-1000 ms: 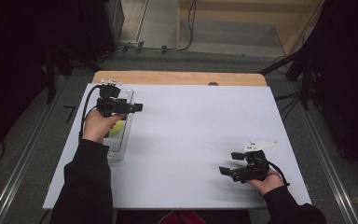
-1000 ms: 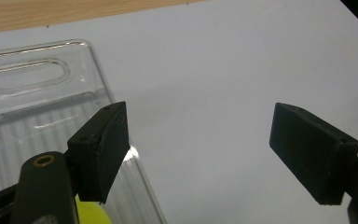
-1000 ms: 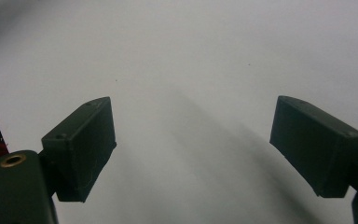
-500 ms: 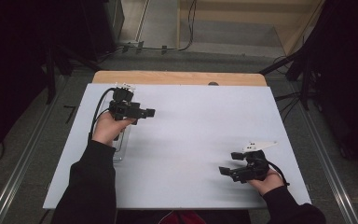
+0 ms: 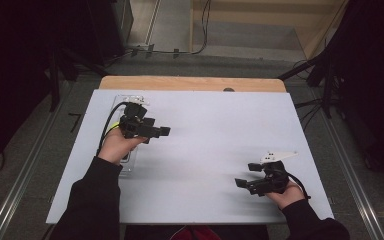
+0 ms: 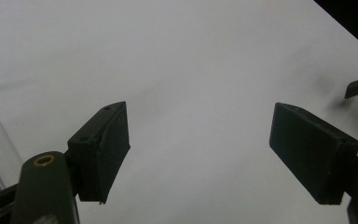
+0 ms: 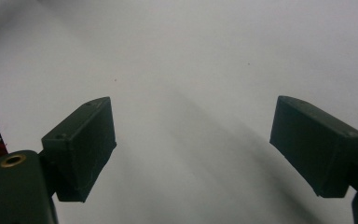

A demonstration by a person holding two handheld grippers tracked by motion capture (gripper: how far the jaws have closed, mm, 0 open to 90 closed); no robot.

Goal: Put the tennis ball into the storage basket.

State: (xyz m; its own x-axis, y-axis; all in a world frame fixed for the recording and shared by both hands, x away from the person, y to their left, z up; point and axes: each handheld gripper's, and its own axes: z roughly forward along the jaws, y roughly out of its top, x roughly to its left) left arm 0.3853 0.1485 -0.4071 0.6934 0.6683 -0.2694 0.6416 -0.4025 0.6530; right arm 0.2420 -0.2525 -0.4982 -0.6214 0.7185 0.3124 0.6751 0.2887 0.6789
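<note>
High view: two open claws over a white counter

High view shows the left claw (image 5: 163, 131) held above the left part of the white counter (image 5: 215, 130), its jaws pointing toward the middle. Under that hand lies a clear tray (image 5: 130, 165) along the counter's left side, with something yellow-green (image 5: 111, 129) beside the wrist, too hidden to identify. The right claw (image 5: 247, 175) sits low near the front right corner, a grey plate (image 5: 278, 156) on top. Left gripper view (image 6: 198, 149) has both jaws spread wide with bare white surface between; a clear edge shows at far left. Right gripper view (image 7: 193, 142) likewise has jaws wide apart, gripping nothing.
</note>
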